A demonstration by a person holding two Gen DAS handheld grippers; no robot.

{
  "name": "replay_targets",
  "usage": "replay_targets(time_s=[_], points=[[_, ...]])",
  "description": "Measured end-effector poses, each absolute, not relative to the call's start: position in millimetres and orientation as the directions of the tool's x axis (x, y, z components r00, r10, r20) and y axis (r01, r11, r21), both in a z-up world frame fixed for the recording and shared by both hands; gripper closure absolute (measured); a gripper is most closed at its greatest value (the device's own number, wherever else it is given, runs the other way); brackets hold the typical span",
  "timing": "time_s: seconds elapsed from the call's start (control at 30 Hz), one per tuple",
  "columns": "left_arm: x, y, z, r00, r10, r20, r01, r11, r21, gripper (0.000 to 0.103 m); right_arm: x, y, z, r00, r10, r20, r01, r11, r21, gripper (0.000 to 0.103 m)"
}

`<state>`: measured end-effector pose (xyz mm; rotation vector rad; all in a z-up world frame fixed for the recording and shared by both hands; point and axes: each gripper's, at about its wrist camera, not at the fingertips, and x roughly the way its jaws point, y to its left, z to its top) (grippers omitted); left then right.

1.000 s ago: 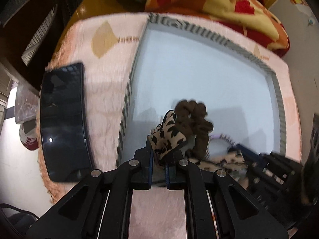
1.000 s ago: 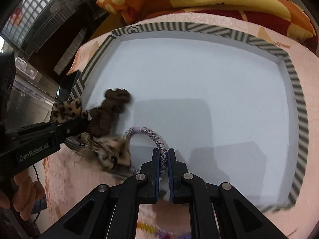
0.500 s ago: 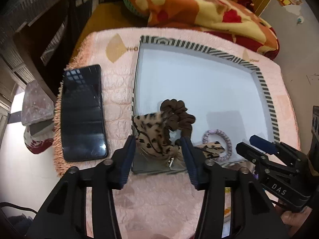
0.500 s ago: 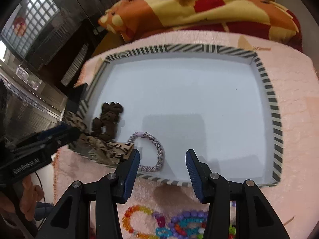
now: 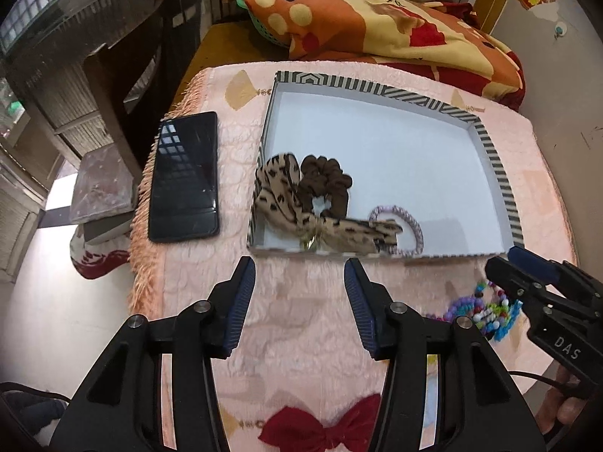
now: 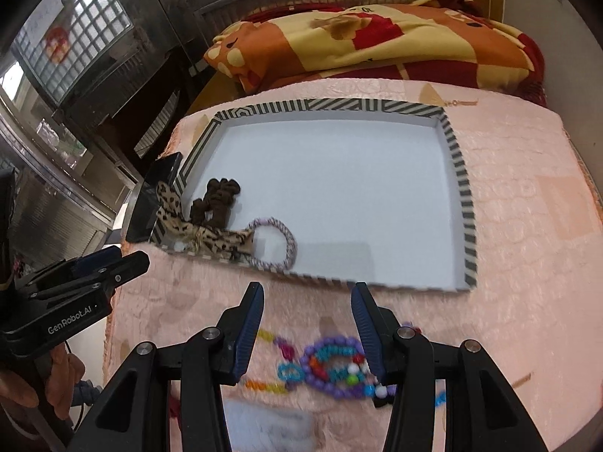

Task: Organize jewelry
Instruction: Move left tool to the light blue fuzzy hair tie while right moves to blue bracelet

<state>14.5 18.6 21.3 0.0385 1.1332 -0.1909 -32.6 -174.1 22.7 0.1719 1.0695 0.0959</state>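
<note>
A black phone point(image 5: 184, 177) lies on the pink cloth point(image 5: 301, 331) left of the striped tray point(image 5: 493, 158). In the tray's near-left corner sit a leopard scrunchie point(image 5: 286, 203), a brown scrunchie point(image 5: 328, 184) and a purple hair tie point(image 5: 409, 222), touching. The left gripper point(image 5: 299, 277) hovers empty, fingers apart; the right gripper point(image 6: 307, 301), also spread, hangs above bead bracelets point(image 6: 331, 369).

A leopard-print scrunchie point(image 5: 290, 203), brown scrunchie point(image 5: 328, 184) and seemingly lilac band point(image 5: 405, 226) are lying in the black-and-white striped tray point(image 5: 493, 165), bright multicoloured beads point(image 6: 331, 365) showing on pink cloth point(image 5: 301, 324)
</note>
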Motion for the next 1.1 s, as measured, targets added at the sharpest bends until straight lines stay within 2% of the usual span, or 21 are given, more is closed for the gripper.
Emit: replay_targets(time_s=[0.23,0.57,0.83,1.1], points=[[-10,15,22,0.417,-0.116,-0.902,0.165,0.985,-0.05,0.054,-60,-178,26,0.482,0.157,-0.862,0.001,0.984,0.179,0.046],[-38,7,23,0.406,-0.126,-0.905,0.18,0.982,-0.056,0.054,-85,-192,30,0.482,0.148,-0.864,-0.002,0.986,0.167,0.046],[-58,1,25,0.37,-0.188,-0.91,0.208,0.971,-0.116,0.042,-112,-210,15,0.449,0.135,-0.883,-0.003,0.989,0.149,0.046],[-82,-17,9,0.274,-0.257,-0.927,0.272,0.945,-0.181,0.04,-133,-234,-7,0.409,0.119,-0.905,0.027,0.989,0.142,0.046]])
